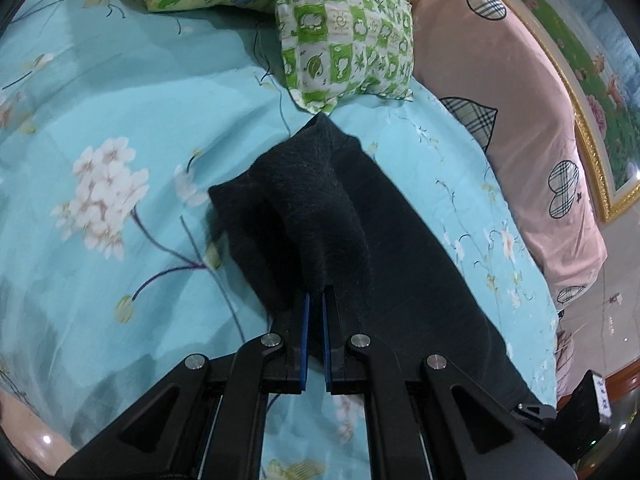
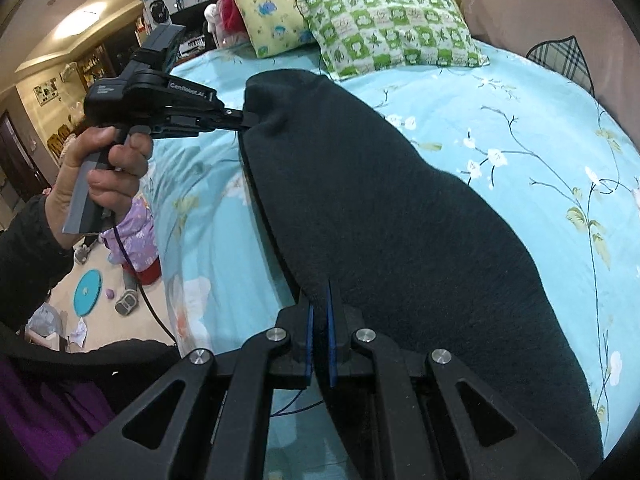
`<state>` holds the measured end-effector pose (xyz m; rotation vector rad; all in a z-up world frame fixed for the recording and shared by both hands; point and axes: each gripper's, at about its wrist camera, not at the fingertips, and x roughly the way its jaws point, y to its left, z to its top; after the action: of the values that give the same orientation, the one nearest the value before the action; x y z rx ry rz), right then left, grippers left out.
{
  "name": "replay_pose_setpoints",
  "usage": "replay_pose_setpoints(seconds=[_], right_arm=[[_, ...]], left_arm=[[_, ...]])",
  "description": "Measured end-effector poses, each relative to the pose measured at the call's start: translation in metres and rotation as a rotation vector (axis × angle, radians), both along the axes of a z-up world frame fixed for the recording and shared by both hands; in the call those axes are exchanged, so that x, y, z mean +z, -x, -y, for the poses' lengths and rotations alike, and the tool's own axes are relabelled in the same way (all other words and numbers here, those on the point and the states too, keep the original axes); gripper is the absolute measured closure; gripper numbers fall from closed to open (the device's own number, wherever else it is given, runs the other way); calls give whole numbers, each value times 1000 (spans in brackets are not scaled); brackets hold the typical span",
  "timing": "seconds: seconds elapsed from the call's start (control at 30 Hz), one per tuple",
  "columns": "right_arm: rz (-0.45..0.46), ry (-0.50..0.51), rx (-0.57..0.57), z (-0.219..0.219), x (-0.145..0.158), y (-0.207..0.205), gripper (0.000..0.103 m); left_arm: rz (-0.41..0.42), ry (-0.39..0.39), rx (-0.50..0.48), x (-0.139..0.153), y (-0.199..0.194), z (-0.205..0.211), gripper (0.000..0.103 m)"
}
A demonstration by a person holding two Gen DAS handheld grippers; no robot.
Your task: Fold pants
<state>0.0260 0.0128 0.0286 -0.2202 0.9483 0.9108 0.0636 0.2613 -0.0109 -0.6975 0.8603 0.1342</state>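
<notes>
Both grippers clamp the black fleece pants [image 2: 400, 208]: the left gripper [image 1: 316, 294] has its blue-padded jaws closed on a bunched, raised edge of the cloth straight ahead of it, and the right gripper [image 2: 320, 292] pinches another edge just ahead of its own tips. From the right gripper, the pants stretch forward and to the right across the turquoise floral bedsheet [image 2: 540, 128]. Beyond their far end lies a green-and-white checked pillow [image 2: 396, 28], with a yellow cartoon-print pillow [image 2: 280, 8] further left.
</notes>
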Motion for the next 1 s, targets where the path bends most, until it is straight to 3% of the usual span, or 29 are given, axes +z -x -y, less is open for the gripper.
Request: replay_pose_setpoints(seconds=[0.2,0.33,0.47,0.57,0.63,0.7,0.9,1.0], right_arm=[[-3,20,11,-1,-1,3,96],[-25,24,7,-1,-2,3,91],[-55,-18,-2,5,4,1,74],[-65,-76,-16,11,15,-1,74],[-71,-117,-35,16,23,-5,74],[-78,-157,-64,21,31,-11,74],[-77,-193,-176,29,40,-36,74],[-94,-218,-222,32,41,-52,74]], left_arm=[[-5,20,-3,-10,8,-3,99],[-5,18,-8,-7,14,-3,98],[-19,-12,8,2,18,-6,94],[-22,-3,15,6,19,-9,83],[-16,9,22,8,20,-12,65],[-13,6,24,10,19,-14,56],[-11,-12,32,14,14,-17,55],[-19,-27,43,14,8,-21,48]])
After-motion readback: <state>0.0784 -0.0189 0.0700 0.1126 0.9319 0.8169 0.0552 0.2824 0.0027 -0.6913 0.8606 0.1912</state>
